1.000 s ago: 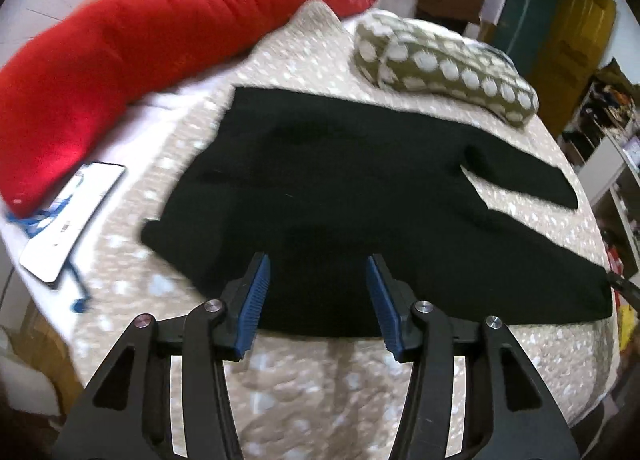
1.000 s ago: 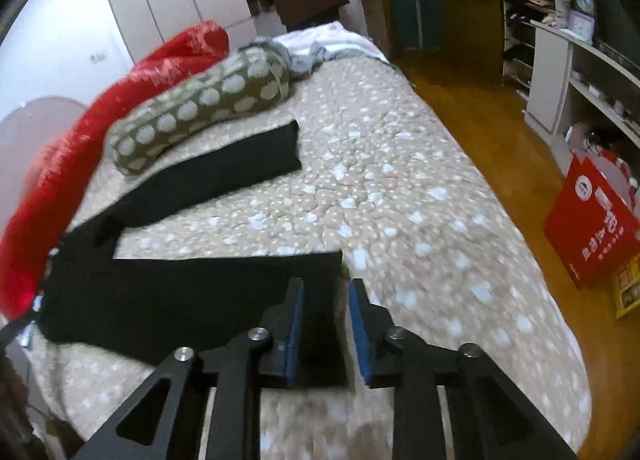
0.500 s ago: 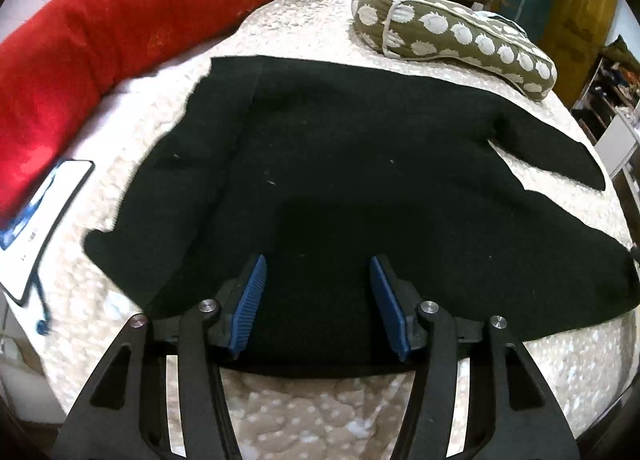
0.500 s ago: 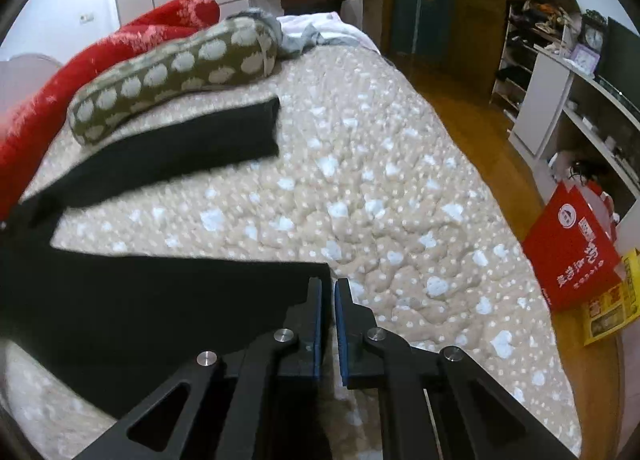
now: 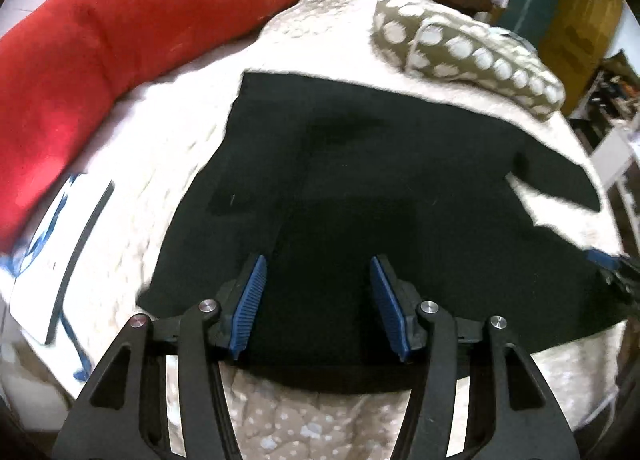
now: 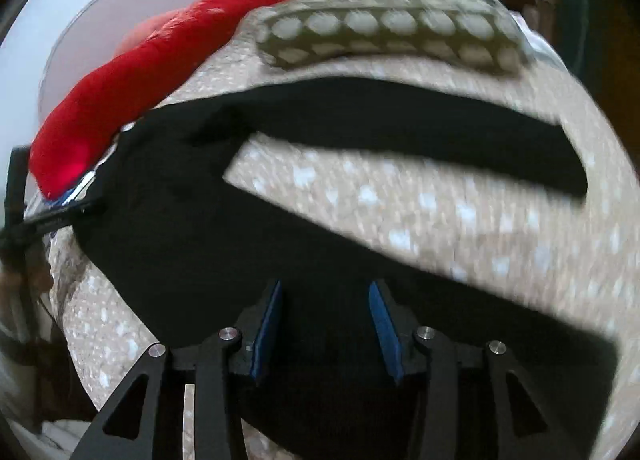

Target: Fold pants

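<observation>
Lying flat on the quilted, spotted bedspread (image 6: pixel 460 219), the black pants (image 5: pixel 360 187) spread their soft legs in a V. My left gripper (image 5: pixel 316 300) hangs over the waist end, my right gripper (image 6: pixel 326 324) over the nearer leg; both sets of ribbed blue jaws stand apart, holding nothing. A red bolster (image 5: pixel 120 31) and dotted pillow (image 6: pixel 392 35) lie beyond.

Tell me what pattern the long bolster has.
Olive bolster with pale spots; right wrist view shows it best.
</observation>
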The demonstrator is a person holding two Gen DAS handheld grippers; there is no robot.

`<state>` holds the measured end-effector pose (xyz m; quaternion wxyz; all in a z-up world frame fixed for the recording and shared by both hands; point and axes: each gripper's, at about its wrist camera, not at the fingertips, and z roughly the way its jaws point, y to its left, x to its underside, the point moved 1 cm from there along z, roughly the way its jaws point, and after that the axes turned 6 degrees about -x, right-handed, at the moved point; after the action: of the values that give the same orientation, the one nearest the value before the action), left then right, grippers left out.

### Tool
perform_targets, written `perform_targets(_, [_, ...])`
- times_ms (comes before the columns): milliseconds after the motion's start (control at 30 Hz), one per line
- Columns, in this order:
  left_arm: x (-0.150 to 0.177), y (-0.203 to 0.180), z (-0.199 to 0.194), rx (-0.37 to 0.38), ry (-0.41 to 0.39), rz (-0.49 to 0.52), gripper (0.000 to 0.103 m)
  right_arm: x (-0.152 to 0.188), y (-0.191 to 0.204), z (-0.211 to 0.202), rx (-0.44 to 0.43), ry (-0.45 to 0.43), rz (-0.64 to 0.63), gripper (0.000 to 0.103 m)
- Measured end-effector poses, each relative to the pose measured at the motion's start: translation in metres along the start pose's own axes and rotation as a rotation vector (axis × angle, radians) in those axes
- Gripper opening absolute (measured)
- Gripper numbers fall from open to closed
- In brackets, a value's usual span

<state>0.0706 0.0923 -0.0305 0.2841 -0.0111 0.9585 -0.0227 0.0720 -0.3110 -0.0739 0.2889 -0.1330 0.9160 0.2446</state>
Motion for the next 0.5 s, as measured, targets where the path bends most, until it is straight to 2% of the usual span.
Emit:
perform_targets(100, [-0.03,0.002,0.004,0.008,-0.006,-0.006,0.054,-0.046,0.011,0.004,-0.055,-0.03,-0.057,0.043])
perform_targets(167, [-0.048,0.004,0.011,0.009,-0.01,-0.009,0.071,-0.09,0.021,0.023,-0.062,-0.035,-0.147,0.044])
perform_targets(200, [-0.061,0.006,0.017,0.007,-0.013,-0.01,0.073,-0.106,0.025,0.033,-0.056,-0.029,-0.181,0.045])
perform_targets(267, [-0.081,0.009,0.027,0.003,-0.011,-0.006,0.073,-0.145,0.035,0.068,-0.062,0.029,-0.284,0.045])
perform_targets(367, [-0.114,0.015,0.049,0.022,0.012,0.015,0.073,-0.178,0.046,0.116,-0.061,0.129,-0.411,0.045])
perform_targets(500, [-0.142,0.026,0.081,0.029,0.064,0.071,0.073,-0.197,0.041,0.154,-0.116,0.201,-0.479,0.045])
